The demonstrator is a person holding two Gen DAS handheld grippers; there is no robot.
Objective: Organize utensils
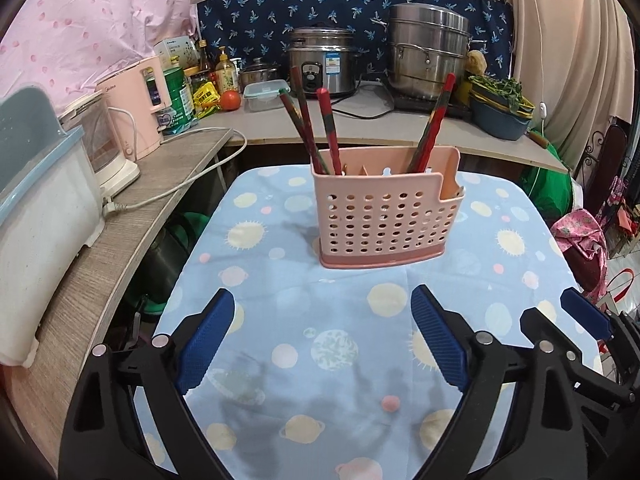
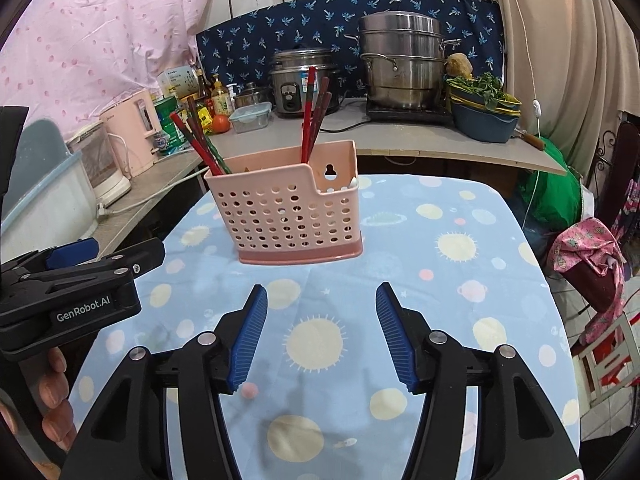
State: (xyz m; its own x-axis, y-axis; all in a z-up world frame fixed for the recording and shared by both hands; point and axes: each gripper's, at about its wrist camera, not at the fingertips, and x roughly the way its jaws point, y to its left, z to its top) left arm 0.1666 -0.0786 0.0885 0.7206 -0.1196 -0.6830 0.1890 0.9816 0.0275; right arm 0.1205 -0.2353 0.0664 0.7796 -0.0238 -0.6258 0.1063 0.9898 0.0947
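Note:
A pink perforated utensil holder (image 1: 384, 224) (image 2: 292, 216) stands upright on the table's blue planet-print cloth (image 1: 300, 340) (image 2: 460, 280). Red and green chopsticks (image 1: 308, 128) (image 2: 200, 148) lean in its left compartment. Another bunch of chopsticks (image 1: 434, 124) (image 2: 312, 116) stands further right. My left gripper (image 1: 322, 300) is wide open over the cloth, just short of the holder, with nothing between its blue pads. My right gripper (image 2: 322, 292) is open beside it, also empty and short of the holder. One of the left gripper's fingers (image 2: 140, 256) shows at the right wrist view's left edge.
A wooden side counter (image 1: 132, 216) on the left carries a white appliance (image 1: 44, 216), a pink kettle (image 1: 136, 108) and a loose cable. The back counter holds a rice cooker (image 1: 322, 64), a steel steamer (image 1: 428, 52) and a bowl of greens (image 1: 500, 108). A hand (image 2: 52, 400) grips the left tool.

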